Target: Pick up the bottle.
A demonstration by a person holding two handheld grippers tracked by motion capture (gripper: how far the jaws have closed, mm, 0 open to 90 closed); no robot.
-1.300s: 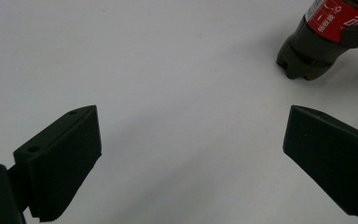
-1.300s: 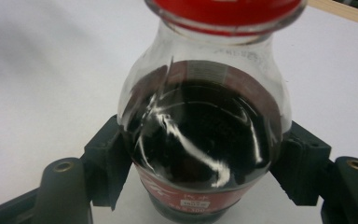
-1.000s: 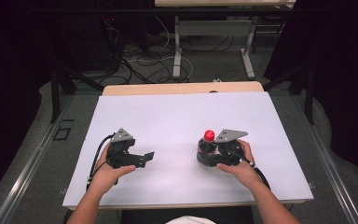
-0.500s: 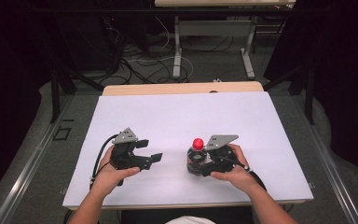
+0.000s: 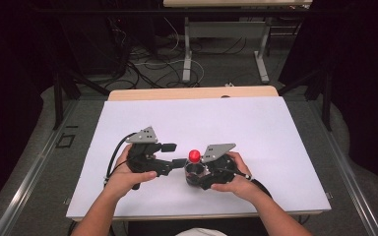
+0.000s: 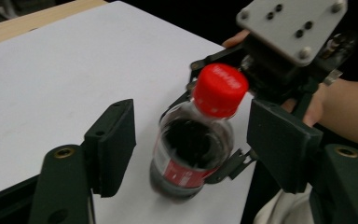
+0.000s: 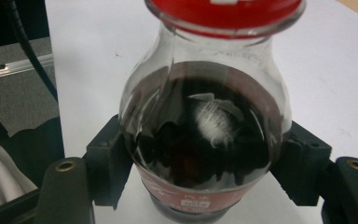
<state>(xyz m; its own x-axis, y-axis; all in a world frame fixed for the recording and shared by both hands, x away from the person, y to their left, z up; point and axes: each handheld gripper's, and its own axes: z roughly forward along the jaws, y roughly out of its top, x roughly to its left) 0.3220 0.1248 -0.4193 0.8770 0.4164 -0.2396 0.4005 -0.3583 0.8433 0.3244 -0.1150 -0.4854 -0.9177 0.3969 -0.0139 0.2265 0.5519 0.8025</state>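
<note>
A small cola bottle [image 5: 194, 168] with a red cap [image 5: 194, 156] stands upright near the table's front middle. My right gripper [image 7: 205, 163] is shut on the bottle [image 7: 205, 140], its jaws pressing the body from both sides. In the left gripper view the bottle [image 6: 193, 144] sits between the two open jaws of my left gripper [image 6: 191, 144], with a gap on each side; its red cap [image 6: 220, 89] is level with the jaw tips. From above, my left gripper [image 5: 174, 155] points right toward the bottle, close beside the right gripper [image 5: 197, 174].
The white tabletop [image 5: 256, 128] stretches wide behind and to both sides of the hands. A wooden strip [image 5: 192, 93] runs along its far edge. Beyond it are table legs and cables on the floor [image 5: 177, 54].
Both hands have moved toward the middle. The right gripper carried the bottle left, and the left gripper came right until its open jaws flank the bottle.
</note>
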